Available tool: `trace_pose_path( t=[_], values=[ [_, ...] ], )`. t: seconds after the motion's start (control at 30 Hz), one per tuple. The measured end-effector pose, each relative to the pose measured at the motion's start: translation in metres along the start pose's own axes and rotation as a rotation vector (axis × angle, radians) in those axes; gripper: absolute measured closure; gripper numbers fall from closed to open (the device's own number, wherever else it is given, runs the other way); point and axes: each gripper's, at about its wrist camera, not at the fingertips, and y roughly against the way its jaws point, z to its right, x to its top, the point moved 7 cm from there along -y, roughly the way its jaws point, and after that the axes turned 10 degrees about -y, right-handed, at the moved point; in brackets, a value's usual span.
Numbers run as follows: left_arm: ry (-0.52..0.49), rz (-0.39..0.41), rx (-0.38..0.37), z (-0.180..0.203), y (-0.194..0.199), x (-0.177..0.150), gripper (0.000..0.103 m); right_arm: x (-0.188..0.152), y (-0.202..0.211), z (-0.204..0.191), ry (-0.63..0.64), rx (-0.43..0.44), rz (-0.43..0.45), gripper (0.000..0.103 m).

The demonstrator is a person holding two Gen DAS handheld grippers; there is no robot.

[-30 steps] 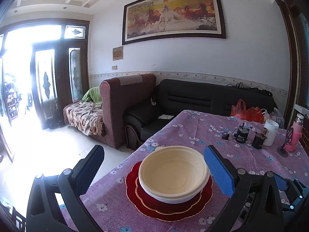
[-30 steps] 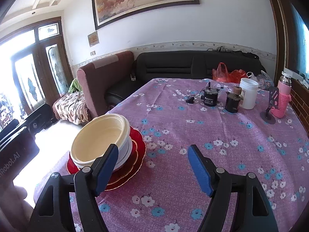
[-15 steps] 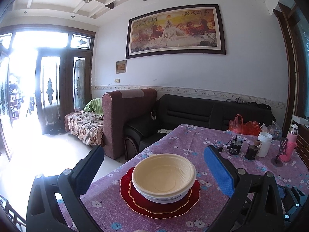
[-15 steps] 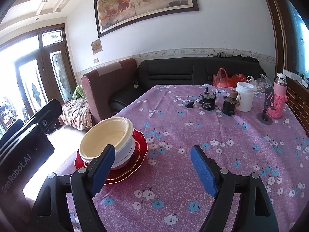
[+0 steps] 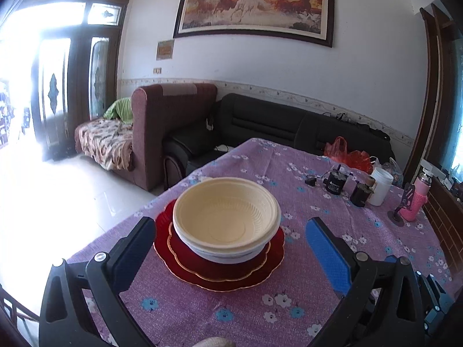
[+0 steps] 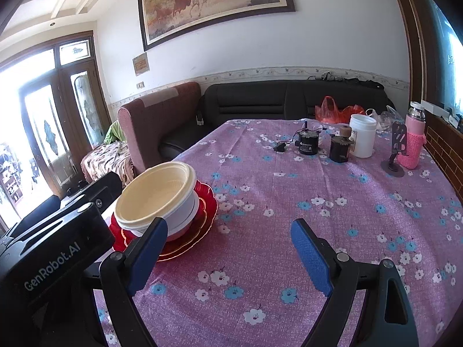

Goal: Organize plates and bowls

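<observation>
- Nearest us, the left gripper [image 5: 231, 248] hangs with fingers spread wide, empty, in front of the cream bowls [image 5: 227, 217].
- Our right gripper [image 6: 230, 253], equally wide and empty, sits right of the bowls [image 6: 156, 199].
- The bowls nest on stacked red plates [image 5: 220, 271] on the floral tablecloth [image 6: 318, 217].
- Beyond the bowls, to the right: a white jar [image 6: 361, 140] and a pink bottle [image 6: 412, 141].

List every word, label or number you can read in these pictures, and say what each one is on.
"GenRobot.AI": on the left gripper housing, seen from the right wrist.
Characters on the painting: too small to read.
Wall plaque: blurred.
Black motor label: unreadable.
Jar label: hidden.
Bowls, plates: no text.
</observation>
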Motion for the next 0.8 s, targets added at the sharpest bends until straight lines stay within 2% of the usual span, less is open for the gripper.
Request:
trace_pose_path(
  t=[0.17, 0.23, 0.43, 0.67, 0.8],
  values=[
    [0.083, -0.1, -0.053, -0.015, -0.023, -0.014, 0.0, -0.011, -0.011, -0.011, 0.047, -0.01, -0.04, 0.013],
    [0.108, -0.113, -0.052, -0.021, -0.028, -0.017, 0.0, -0.015, -0.015, -0.018, 0.071, -0.009, -0.053, 0.012],
    [0.091, -0.087, 0.012, -0.032, -0.024, -0.015, 0.0, -0.021, -0.024, -0.032, 0.107, 0.003, -0.076, 0.012],
    [0.052, -0.074, 0.026, -0.027, -0.024, -0.01, 0.0, -0.023, -0.031, -0.036, 0.116, 0.012, -0.096, 0.012],
    [0.004, -0.068, 0.032, -0.014, -0.024, -0.004, 0.0, -0.02, -0.032, -0.022, 0.072, -0.007, -0.097, 0.012]
  ],
)
